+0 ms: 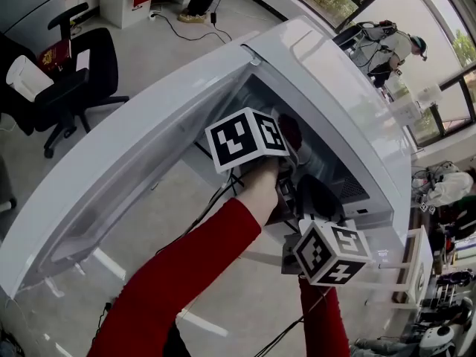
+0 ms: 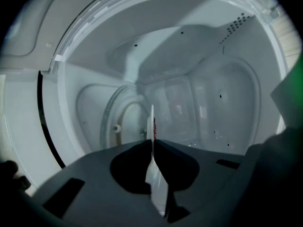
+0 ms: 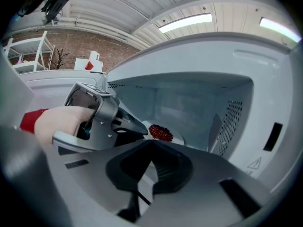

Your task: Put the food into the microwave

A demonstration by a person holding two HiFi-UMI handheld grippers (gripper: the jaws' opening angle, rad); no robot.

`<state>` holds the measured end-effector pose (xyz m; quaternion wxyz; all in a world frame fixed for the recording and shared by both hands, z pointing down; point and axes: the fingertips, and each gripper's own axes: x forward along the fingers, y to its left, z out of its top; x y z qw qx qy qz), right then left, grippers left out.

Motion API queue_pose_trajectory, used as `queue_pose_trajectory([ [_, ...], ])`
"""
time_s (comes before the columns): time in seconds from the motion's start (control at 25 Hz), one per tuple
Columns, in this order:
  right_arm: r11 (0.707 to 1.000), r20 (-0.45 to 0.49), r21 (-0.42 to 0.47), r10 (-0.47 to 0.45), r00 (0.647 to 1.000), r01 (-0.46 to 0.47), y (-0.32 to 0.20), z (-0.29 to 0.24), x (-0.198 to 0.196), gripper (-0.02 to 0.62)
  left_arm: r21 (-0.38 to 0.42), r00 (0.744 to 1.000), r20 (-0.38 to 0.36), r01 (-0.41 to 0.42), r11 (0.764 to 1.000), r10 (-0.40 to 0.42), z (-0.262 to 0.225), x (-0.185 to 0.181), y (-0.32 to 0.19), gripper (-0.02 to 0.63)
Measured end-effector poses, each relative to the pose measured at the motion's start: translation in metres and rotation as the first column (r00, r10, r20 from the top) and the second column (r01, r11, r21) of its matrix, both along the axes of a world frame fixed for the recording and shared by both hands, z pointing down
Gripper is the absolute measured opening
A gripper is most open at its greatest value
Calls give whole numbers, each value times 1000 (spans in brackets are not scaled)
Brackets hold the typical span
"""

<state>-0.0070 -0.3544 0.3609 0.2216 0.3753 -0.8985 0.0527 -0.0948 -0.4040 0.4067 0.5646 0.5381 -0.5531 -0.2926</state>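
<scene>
Left gripper (image 2: 152,143) was clamped shut on the rim of a thin white round plate (image 3: 179,138). In the left gripper view the plate showed edge-on as a pale line running straight out from the jaw tips at frame centre. A small heap of red granular food (image 3: 161,132) sat on it; from the right gripper view it looked roughly level, though that was hard to be sure of through the wide-angle lens.

The gripper and plate were already inside the cavity of the white box-shaped microwave (image 1: 320,73), whose white door (image 1: 126,162) was swung wide toward the lower left of the head view. The key relation was that the clear round glass turntable (image 2: 130,122) lay ahead of the plate's far edge and off to centre-left in the left gripper view. It was near the plate but not touching it. The coming move probably called for pushing the plate further in along the line the jaws pointed, then setting it down and letting go.

Right gripper (image 3: 151,144) had its jaws together on nothing. It sat outside the opening at the head view's lower right, farther from the turntable than the left.
</scene>
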Motion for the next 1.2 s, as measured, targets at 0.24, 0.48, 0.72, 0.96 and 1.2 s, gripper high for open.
queue_pose_trajectory([
  [0.24, 1000, -30, 10, -11, 999, 12, 0, 1, -5, 14, -2, 995, 95, -44, 999, 44, -3, 0, -3, 25],
  [0.48, 1000, -45, 20, -9, 999, 10, 2, 2, -5, 14, -35, 944, 311, -105, 994, 111, -4, -2, -2, 46],
  [0.72, 1000, -42, 26, -3, 999, 4, 2, -1, -3, 14, -82, 886, 438, -134, 988, 156, -1, -5, 2, 61],
  [0.96, 1000, -47, 26, -2, 999, 3, 3, 0, -4, 12, -87, 830, 542, -96, 992, 128, -2, -22, 1, 64],
  [1.2, 1000, -52, 27, -3, 999, 4, 4, 2, -4, 14, -94, 784, 594, -155, 983, 181, -1, -7, 2, 80],
])
